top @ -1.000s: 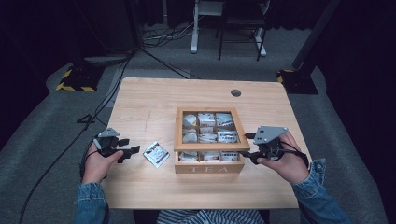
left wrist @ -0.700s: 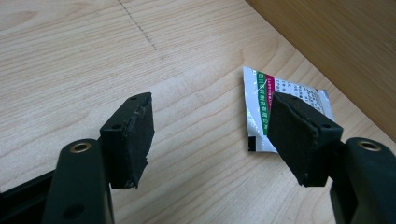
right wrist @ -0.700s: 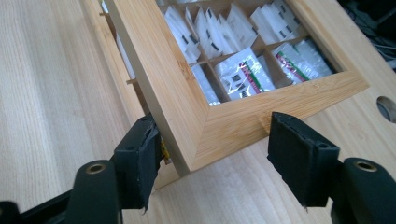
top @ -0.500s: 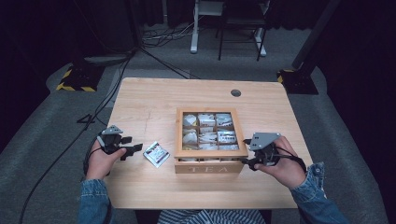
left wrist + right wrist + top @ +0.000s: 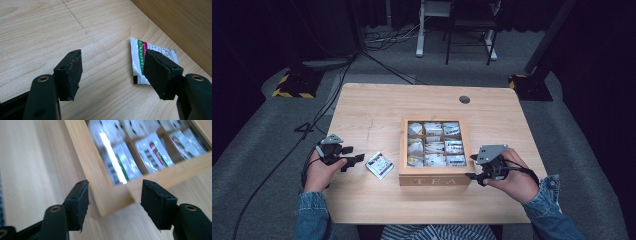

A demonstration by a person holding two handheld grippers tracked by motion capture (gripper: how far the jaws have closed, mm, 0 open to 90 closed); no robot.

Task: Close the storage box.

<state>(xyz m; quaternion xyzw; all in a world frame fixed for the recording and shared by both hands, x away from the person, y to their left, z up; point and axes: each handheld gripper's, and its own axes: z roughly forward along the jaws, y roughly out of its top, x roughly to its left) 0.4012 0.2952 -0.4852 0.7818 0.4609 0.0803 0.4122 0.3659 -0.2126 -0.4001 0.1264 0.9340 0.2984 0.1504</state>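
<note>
Beside square wooden box, flat foil sachet

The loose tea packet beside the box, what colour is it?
Silver-white packet with green and red stripes, clearest in left gripper view.

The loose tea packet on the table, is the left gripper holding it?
No, the tea packet lies flat on the table, beyond the left gripper's open jaws.

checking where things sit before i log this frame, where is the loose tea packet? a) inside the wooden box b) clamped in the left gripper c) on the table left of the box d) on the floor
c: the tea packet lies flat on the table just left of the tea box, and the left gripper is open with its fingers apart, the packet beyond them.
</note>
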